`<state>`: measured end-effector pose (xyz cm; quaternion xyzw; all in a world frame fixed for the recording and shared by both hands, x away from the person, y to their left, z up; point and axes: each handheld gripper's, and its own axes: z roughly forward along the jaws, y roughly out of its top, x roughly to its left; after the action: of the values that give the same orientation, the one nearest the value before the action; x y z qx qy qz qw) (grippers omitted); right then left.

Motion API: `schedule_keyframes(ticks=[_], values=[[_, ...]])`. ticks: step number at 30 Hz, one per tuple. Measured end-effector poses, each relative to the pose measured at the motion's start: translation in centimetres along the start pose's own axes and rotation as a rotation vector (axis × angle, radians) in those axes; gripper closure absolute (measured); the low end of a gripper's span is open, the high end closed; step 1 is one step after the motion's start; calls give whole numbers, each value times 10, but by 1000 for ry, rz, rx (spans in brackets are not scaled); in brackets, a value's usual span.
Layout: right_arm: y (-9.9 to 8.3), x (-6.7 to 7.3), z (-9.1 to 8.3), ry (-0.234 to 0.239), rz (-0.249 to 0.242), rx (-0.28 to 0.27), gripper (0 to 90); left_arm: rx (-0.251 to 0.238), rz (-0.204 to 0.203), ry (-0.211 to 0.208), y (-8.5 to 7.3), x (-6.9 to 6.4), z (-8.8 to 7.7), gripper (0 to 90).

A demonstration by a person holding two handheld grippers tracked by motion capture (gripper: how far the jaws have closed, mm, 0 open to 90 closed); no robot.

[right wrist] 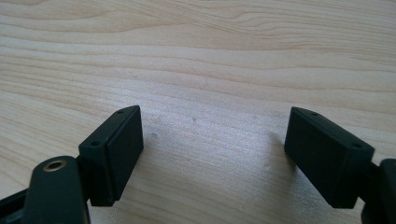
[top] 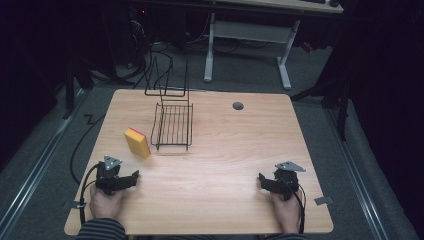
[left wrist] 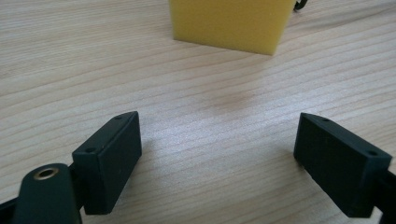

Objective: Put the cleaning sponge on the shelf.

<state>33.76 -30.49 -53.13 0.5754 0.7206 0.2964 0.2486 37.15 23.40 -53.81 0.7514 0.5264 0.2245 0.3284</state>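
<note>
One sponge ahead of left gripper, apart | jaws spread, nothing between | right gripper spread.

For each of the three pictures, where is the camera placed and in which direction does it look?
High view: above the person's side, facing forward and down on the table; both hands with left gripper and right gripper.
Left gripper view: rides the left gripper, facing the yellow sponge; open jaws.
Right gripper view: rides the right gripper, facing bare wood; open jaws.
Shared: sponge, high and left views.

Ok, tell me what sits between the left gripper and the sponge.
Nothing: bare wood table runs from the open left gripper to the sponge, as the left gripper view shows.
</note>
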Motion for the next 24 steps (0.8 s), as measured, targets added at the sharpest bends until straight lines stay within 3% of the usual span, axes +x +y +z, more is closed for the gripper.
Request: schedule_keyframes(ticks=[24], values=[[0,0,0,1,0,0,197,1,-3,-8,0,0,0,163]])
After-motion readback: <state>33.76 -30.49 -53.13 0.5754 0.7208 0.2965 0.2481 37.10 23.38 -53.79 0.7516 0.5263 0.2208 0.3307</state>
